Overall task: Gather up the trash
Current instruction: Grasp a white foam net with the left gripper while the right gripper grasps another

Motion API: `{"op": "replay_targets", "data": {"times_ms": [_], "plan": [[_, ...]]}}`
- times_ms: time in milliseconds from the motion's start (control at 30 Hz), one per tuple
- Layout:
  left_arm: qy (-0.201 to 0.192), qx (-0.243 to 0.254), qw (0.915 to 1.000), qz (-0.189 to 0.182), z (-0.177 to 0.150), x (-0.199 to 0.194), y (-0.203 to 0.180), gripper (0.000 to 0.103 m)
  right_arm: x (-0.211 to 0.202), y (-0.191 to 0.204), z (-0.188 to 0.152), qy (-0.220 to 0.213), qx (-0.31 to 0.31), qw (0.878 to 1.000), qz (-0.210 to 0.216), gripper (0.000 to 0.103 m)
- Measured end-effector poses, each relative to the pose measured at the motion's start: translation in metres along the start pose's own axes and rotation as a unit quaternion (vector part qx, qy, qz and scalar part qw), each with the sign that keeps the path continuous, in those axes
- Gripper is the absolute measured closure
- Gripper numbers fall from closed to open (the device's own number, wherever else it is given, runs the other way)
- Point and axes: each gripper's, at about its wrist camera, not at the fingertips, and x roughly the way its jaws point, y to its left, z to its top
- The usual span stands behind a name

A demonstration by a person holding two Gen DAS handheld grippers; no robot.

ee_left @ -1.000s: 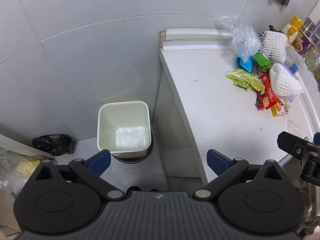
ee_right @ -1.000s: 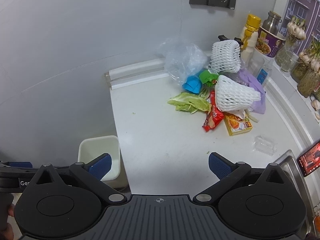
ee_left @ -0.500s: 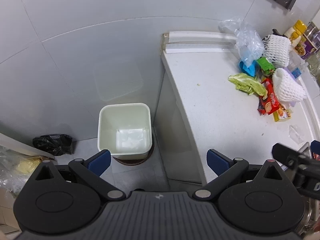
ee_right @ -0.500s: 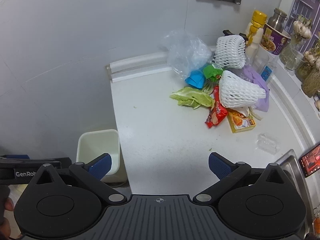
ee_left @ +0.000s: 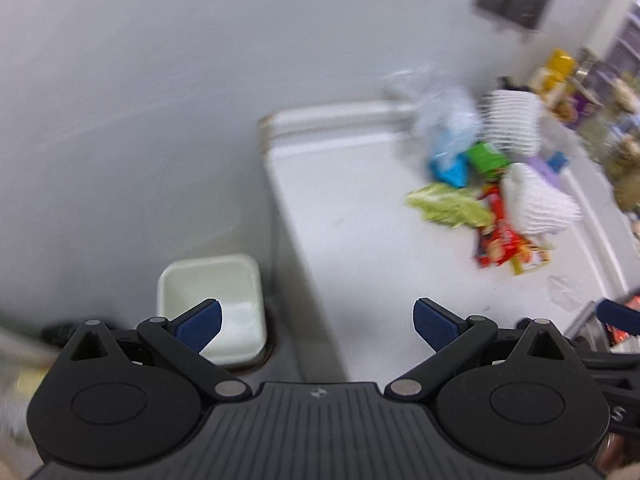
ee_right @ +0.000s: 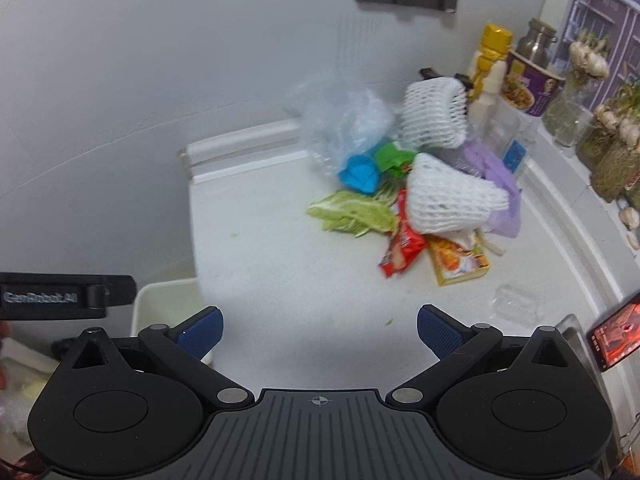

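I held both grippers, left gripper [ee_left: 316, 324] and right gripper [ee_right: 318, 330], wide and empty; the heap of wrappers and white foam nets [ee_right: 420, 200] lay on the white countertop [ee_right: 280, 280], so I judged a low approach to one piece best

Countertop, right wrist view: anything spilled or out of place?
Yes. Trash is heaped at the back of the white countertop: pale green cabbage leaves, a red snack wrapper and two white foam fruit nets. The white bin looks empty.
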Motion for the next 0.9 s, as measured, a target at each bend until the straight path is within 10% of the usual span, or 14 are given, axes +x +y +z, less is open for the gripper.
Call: {"op": "replay_targets", "data": {"times_ms": [267, 900], "plan": [[-0.053, 0.062, 0.9909, -0.107, 0.047, 0.031, -0.051, 0.001, 0.026, -0.047, 0.006, -0.071, -0.001, 0.997, -0.013, 0.0], [-0.092, 0.173, 0.9605, -0.198, 0.133, 0.13, -0.178, 0.012, 0.107, -0.113, 0.038, -0.107, 0.01, 0.994, 0.026, 0.001]]}}
